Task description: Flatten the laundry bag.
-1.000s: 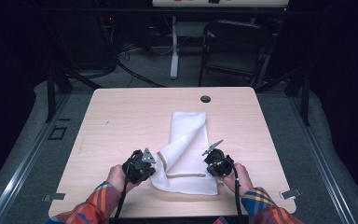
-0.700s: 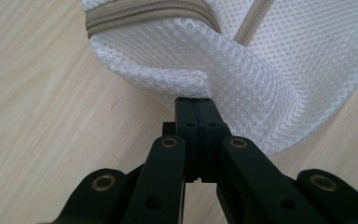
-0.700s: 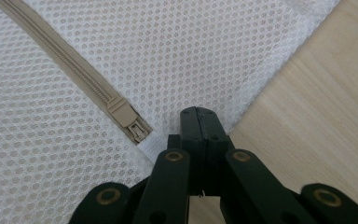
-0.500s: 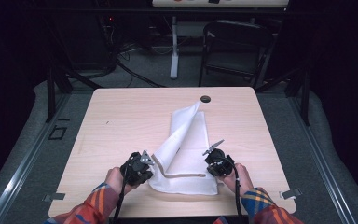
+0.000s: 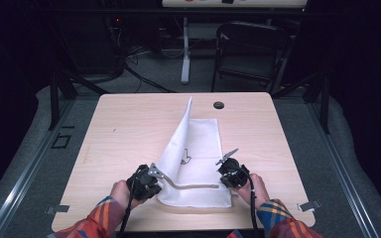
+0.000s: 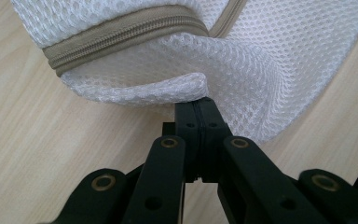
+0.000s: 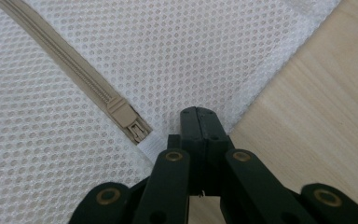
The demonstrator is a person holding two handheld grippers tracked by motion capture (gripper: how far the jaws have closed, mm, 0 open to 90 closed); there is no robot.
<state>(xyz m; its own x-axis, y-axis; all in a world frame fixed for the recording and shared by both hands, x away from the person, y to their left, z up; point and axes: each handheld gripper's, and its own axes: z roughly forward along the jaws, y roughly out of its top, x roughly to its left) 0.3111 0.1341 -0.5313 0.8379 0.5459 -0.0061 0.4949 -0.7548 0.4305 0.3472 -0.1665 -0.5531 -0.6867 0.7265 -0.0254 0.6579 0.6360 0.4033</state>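
Observation:
A white mesh bag (image 5: 198, 153) with a beige zipper (image 5: 193, 186) lies on the wooden table (image 5: 124, 134); its left half stands up in a tall peaked flap. My left gripper (image 5: 154, 174) holds the bag's near left corner. In the left gripper view the jaws (image 6: 198, 103) are shut on a rolled fold of mesh bag (image 6: 261, 74), under the zipper (image 6: 130, 30). My right gripper (image 5: 226, 165) is at the near right corner. In the right gripper view its jaws (image 7: 198, 114) are shut on the mesh bag (image 7: 182, 51) edge, beside the zipper pull (image 7: 129, 123).
A round black grommet (image 5: 219, 105) sits near the table's far edge. A dark chair (image 5: 250, 47) and floor cables (image 5: 144, 74) lie beyond the table. Bare wood extends left of the bag and along the right edge.
The bag's left side has risen from flat into a tall standing flap. My left gripper has drawn slightly left and toward the person; the right one has stayed put.

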